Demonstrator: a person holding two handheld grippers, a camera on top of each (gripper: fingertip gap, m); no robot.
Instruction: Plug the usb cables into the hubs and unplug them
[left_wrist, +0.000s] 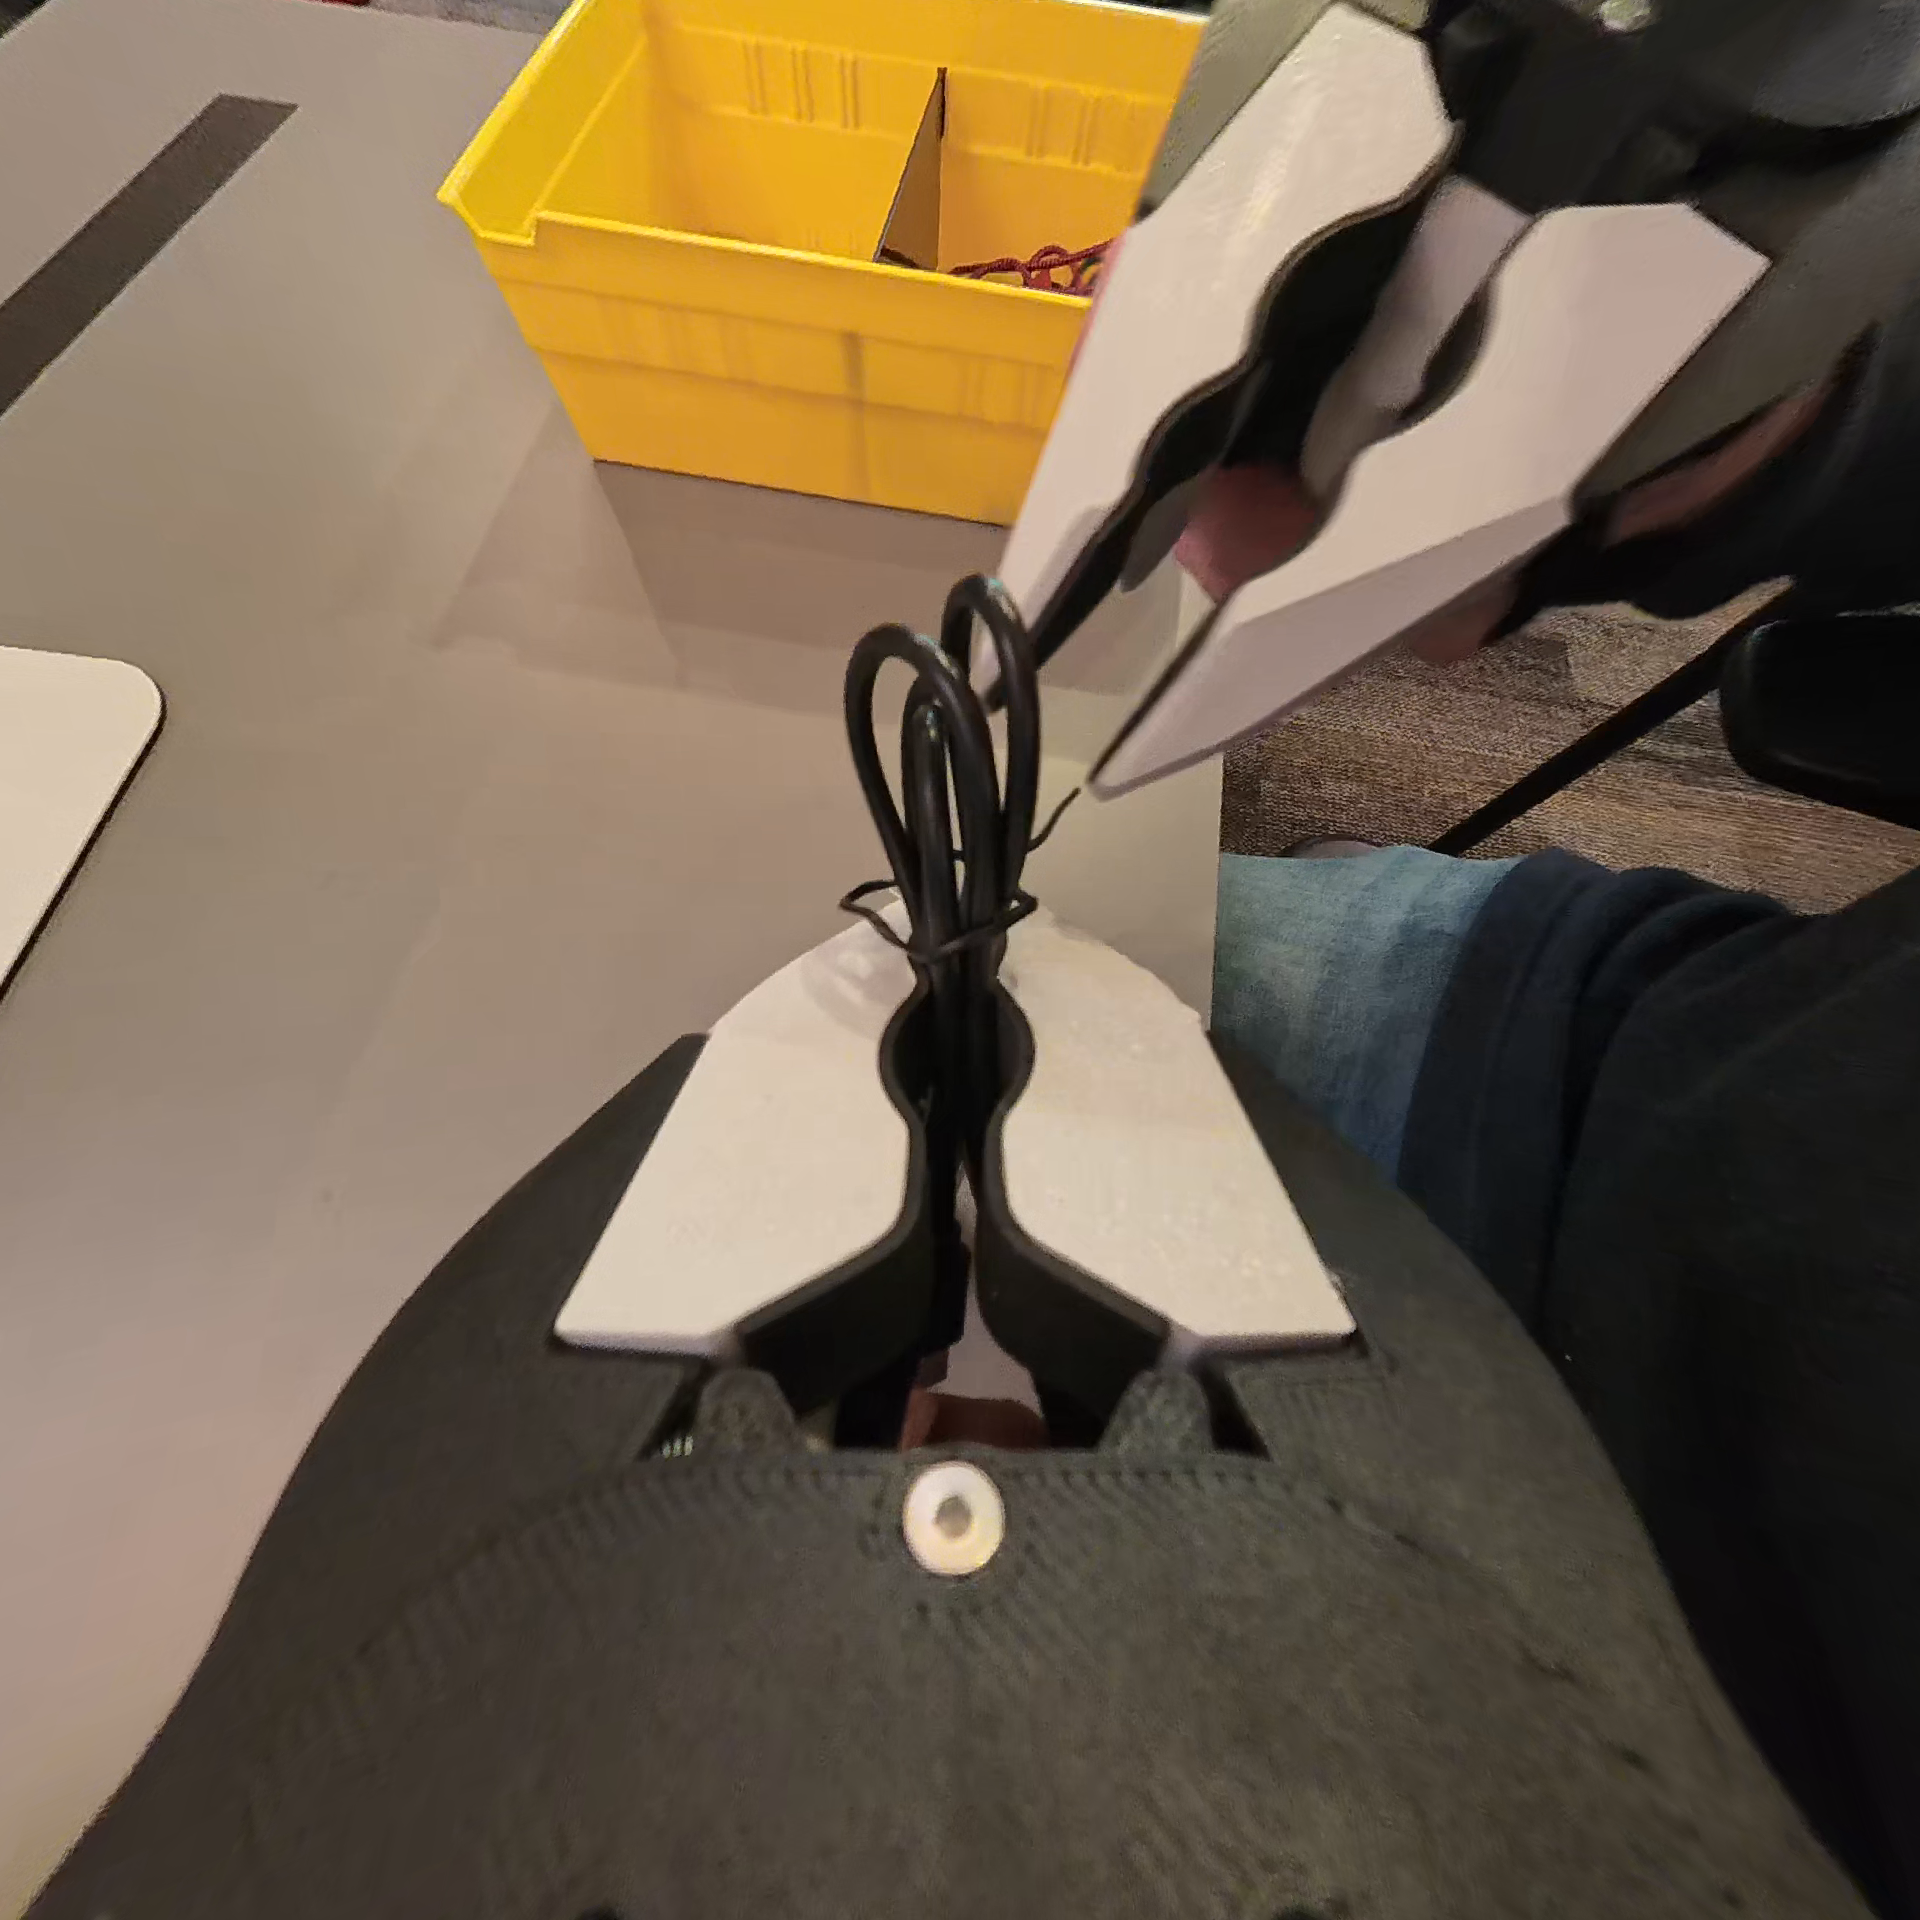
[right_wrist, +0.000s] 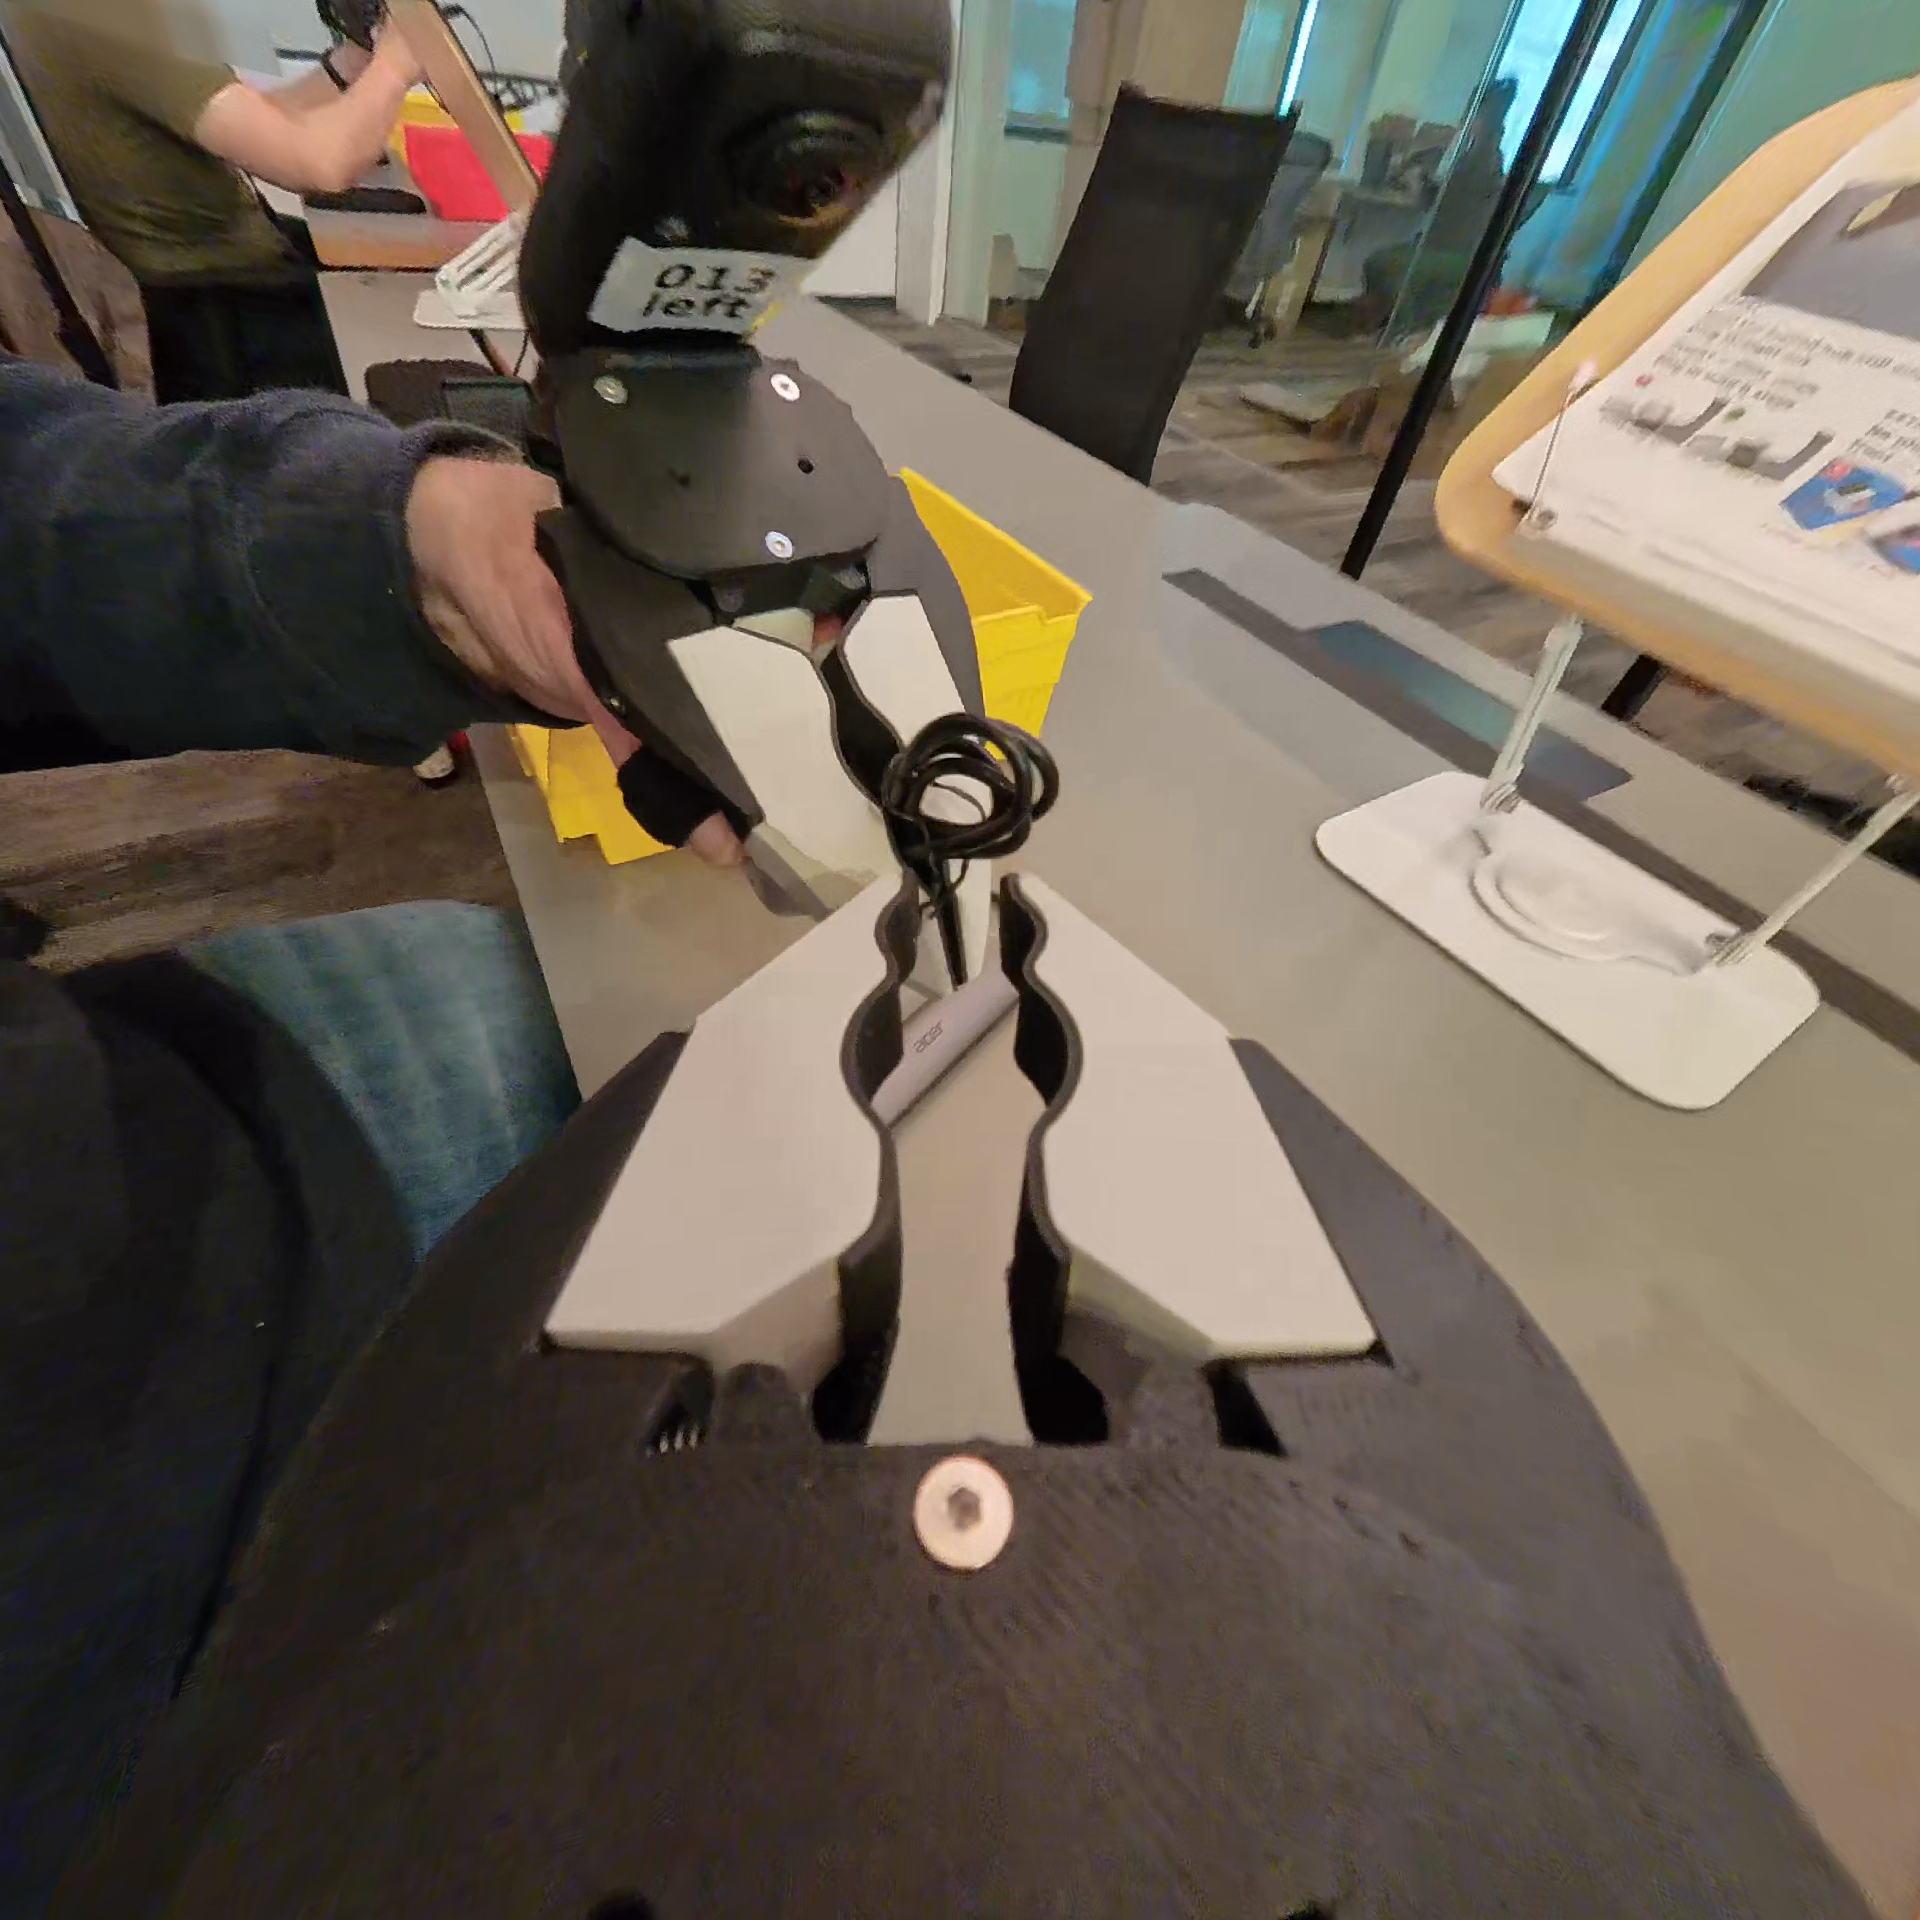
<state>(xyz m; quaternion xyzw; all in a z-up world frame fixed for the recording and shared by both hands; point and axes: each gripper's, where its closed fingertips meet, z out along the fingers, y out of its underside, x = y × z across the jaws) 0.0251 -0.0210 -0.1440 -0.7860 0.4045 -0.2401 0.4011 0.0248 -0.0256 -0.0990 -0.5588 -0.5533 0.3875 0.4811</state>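
So the left claw (left_wrist: 951, 935) is clamped on one coiled black usb cable (left_wrist: 951, 748), bundled with a thin twist tie and held up above the grey counter (left_wrist: 312, 935). The right claw (right_wrist: 951, 914) has its fingers apart with nothing in them, hovering right over one grey hub (right_wrist: 940, 1039) lying on the counter. One yellow bin (left_wrist: 790, 312) with a divider sits further back, plus one white stand (right_wrist: 1558, 935) holding a printed sheet.
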